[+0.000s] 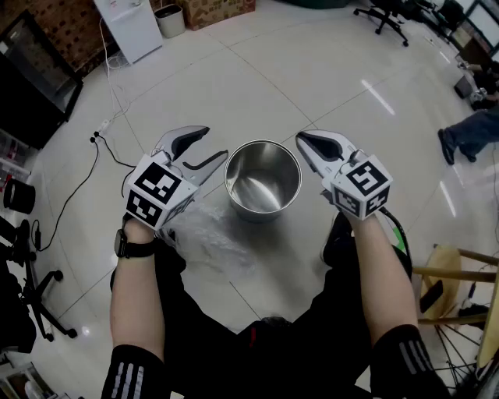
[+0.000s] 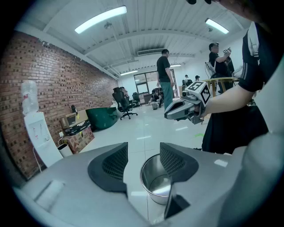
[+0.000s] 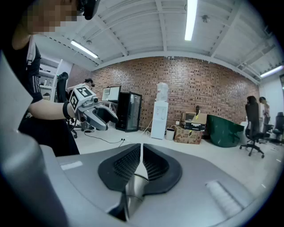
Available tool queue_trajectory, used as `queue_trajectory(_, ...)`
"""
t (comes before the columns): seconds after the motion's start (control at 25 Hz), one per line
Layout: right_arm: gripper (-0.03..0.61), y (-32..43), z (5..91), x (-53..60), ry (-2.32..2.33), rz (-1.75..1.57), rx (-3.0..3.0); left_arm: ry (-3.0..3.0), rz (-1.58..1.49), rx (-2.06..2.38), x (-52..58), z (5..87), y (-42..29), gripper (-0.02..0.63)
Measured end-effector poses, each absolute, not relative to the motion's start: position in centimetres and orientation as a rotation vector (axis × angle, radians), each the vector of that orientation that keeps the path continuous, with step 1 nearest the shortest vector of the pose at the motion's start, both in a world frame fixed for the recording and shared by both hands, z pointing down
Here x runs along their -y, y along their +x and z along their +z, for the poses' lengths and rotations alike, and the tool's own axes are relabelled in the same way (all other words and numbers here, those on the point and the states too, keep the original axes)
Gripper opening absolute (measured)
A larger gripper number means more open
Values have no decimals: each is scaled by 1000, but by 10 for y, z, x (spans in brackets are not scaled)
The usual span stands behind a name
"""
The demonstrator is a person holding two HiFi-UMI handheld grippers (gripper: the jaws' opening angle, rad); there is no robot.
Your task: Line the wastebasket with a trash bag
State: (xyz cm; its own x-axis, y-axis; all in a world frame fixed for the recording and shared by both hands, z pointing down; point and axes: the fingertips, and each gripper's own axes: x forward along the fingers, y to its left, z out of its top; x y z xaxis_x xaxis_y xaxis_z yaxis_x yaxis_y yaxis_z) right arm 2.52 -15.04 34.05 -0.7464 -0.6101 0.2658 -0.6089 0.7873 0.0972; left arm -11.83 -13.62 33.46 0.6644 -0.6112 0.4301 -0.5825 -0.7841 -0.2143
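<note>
A shiny steel wastebasket (image 1: 263,185) stands upright on the pale tiled floor, with nothing inside it. My left gripper (image 1: 214,143) hovers just left of its rim, jaws open and nothing between them; the left gripper view shows the basket (image 2: 155,177) through the gap. My right gripper (image 1: 300,139) hangs just right of the rim, shut, its pads (image 3: 153,162) meeting above the basket (image 3: 133,190). A crumpled clear trash bag (image 1: 209,234) lies on the floor below the left gripper, beside my knee. Neither gripper holds it.
A white water dispenser (image 1: 129,23) and a small bin (image 1: 170,19) stand at the back left, and a cable (image 1: 105,148) trails over the tiles. A wooden stool (image 1: 460,288) is at the right. People (image 2: 165,77) stand further off in the room.
</note>
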Motion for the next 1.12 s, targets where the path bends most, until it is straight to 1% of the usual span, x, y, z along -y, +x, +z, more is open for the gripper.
queue_trajectory(0.24, 79, 24, 341, 151, 951, 4, 2690, -2810, -739, -1005, 137, 330, -119, 221)
queue_trajectory(0.48, 99, 20, 345, 145, 907, -18, 2699, -2799, -732, -1023, 133, 331, -118, 221)
queue_trajectory(0.84, 118, -47, 358, 128, 721, -50, 2709, -2793, -734, -1068, 133, 326, -151, 221)
queue_trajectory(1.12, 156, -122, 404, 80, 414, -39, 2671, -2787, -728, -1093, 127, 321, -170, 221)
